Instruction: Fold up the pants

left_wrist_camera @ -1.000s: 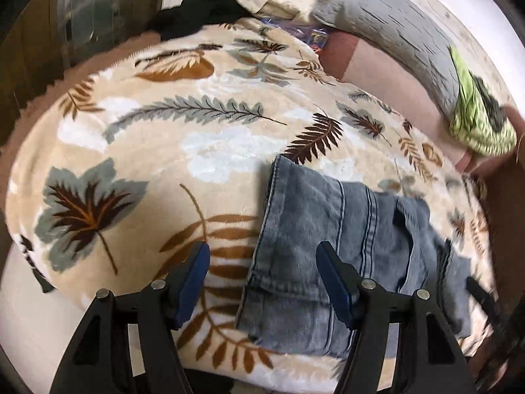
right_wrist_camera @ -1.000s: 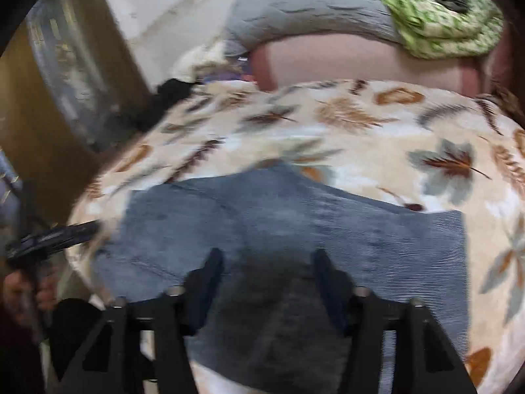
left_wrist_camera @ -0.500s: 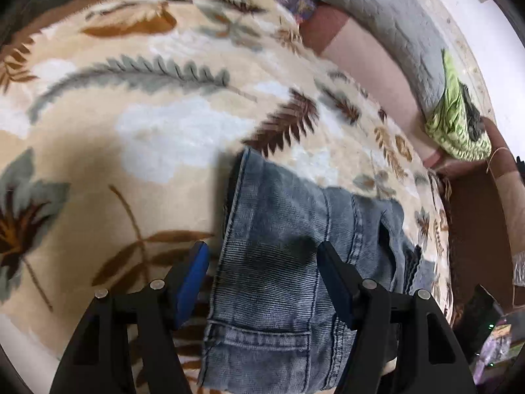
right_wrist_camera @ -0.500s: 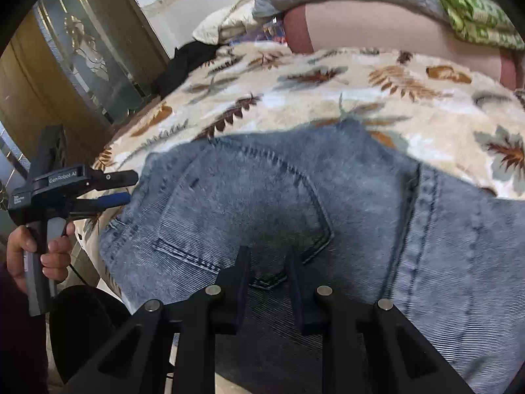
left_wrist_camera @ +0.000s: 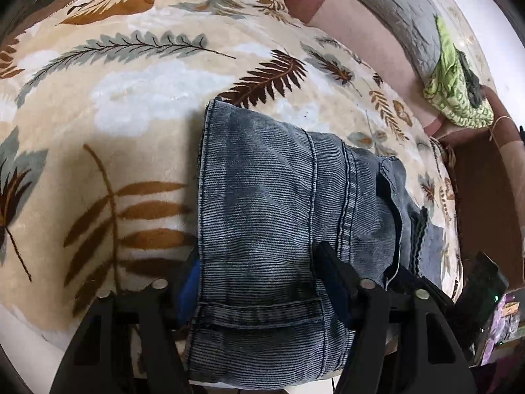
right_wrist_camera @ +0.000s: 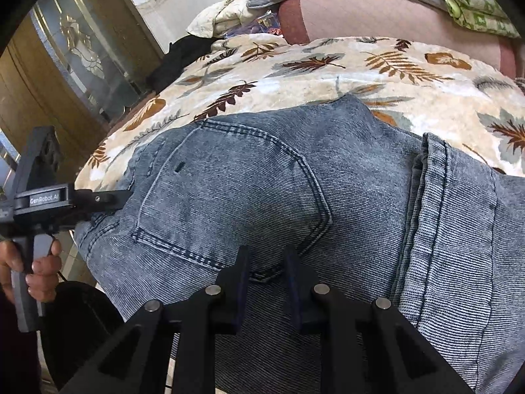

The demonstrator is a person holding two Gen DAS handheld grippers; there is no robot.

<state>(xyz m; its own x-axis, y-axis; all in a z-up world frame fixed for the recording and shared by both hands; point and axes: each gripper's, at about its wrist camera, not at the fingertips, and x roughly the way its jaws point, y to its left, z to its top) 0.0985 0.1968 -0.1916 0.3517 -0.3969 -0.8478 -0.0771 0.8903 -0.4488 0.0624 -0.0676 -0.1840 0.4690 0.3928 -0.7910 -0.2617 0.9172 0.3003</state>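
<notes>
Blue-grey jeans [left_wrist_camera: 262,203] lie folded on a leaf-print blanket [left_wrist_camera: 131,105], their near end hanging over the bed's front edge. My left gripper [left_wrist_camera: 259,262] straddles that end. Its left pad [left_wrist_camera: 188,282] is half hidden behind the denim's side edge and its right finger [left_wrist_camera: 331,269] rests on top. Its jaws are closing with the denim between them, still wide apart. In the right wrist view the jeans [right_wrist_camera: 229,180] show a back pocket. My right gripper [right_wrist_camera: 265,259] is pinched narrow on a fold at the pocket's lower corner. The left gripper [right_wrist_camera: 118,197] meets the jeans' left edge, held by a hand [right_wrist_camera: 39,262].
A grey quilt [left_wrist_camera: 393,3] and a green patterned cloth [left_wrist_camera: 456,88] lie along the pink back edge [left_wrist_camera: 354,23] of the bed. A black garment [right_wrist_camera: 183,55] sits at the far corner. A wooden cabinet with a glass door [right_wrist_camera: 82,42] stands on the left.
The left gripper dropped and tilted down over the jeans' near end, and its jaws narrowed a little. The right gripper came down onto the jeans and its wide jaws closed to a narrow pinch.
</notes>
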